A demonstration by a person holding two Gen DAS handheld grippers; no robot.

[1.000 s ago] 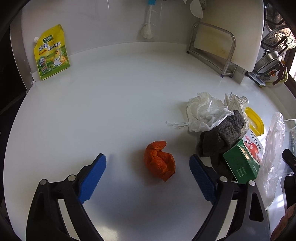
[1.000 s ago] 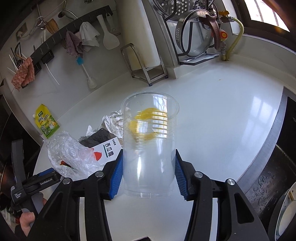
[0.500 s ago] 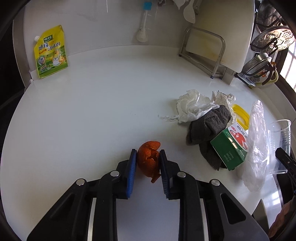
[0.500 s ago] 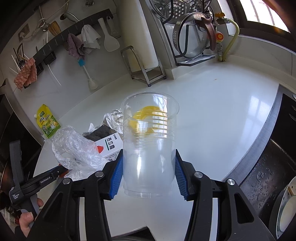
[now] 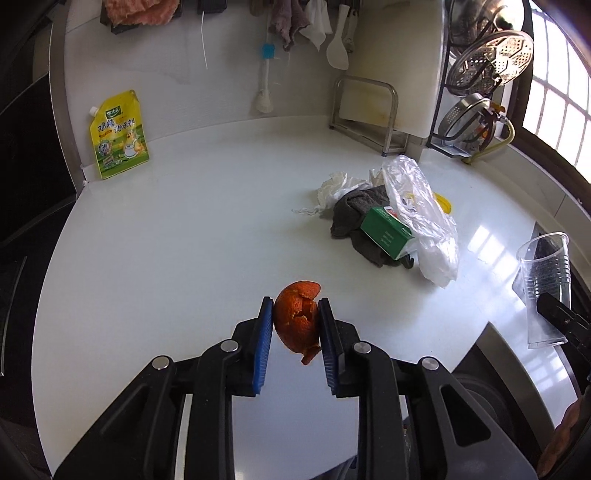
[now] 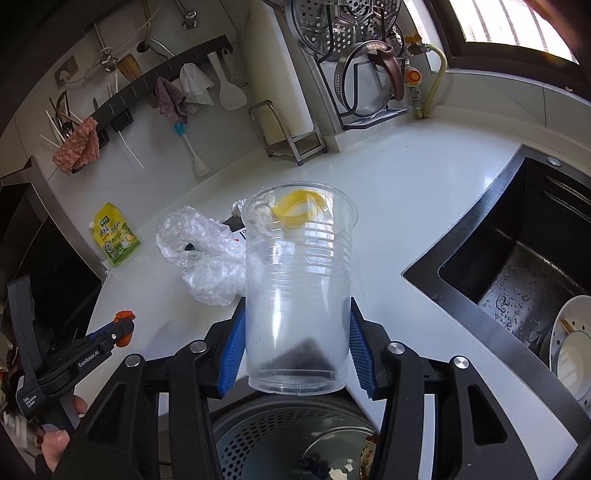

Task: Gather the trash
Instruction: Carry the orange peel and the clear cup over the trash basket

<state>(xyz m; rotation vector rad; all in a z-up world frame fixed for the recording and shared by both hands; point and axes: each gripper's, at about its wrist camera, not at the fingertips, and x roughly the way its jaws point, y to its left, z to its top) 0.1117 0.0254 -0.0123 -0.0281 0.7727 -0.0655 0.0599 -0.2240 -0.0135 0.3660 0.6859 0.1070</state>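
Both grippers loaded: left gripper (image 5: 295,325) pinches orange peel (image 5: 298,319) above the white counter (image 5: 184,240), right gripper (image 6: 295,347) clamps clear cup (image 6: 298,291) over a bin (image 6: 280,439), trash pile (image 5: 391,218) mid-counter, black sink (image 6: 517,266) rightward.

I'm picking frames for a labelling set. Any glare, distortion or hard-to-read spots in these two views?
Left wrist view: strong fisheye bends the counter into a curve; window glare streaks it near the clear cup; the orange peel is sharp. Right wrist view: the window is blown out, and the cup warps what lies behind it.
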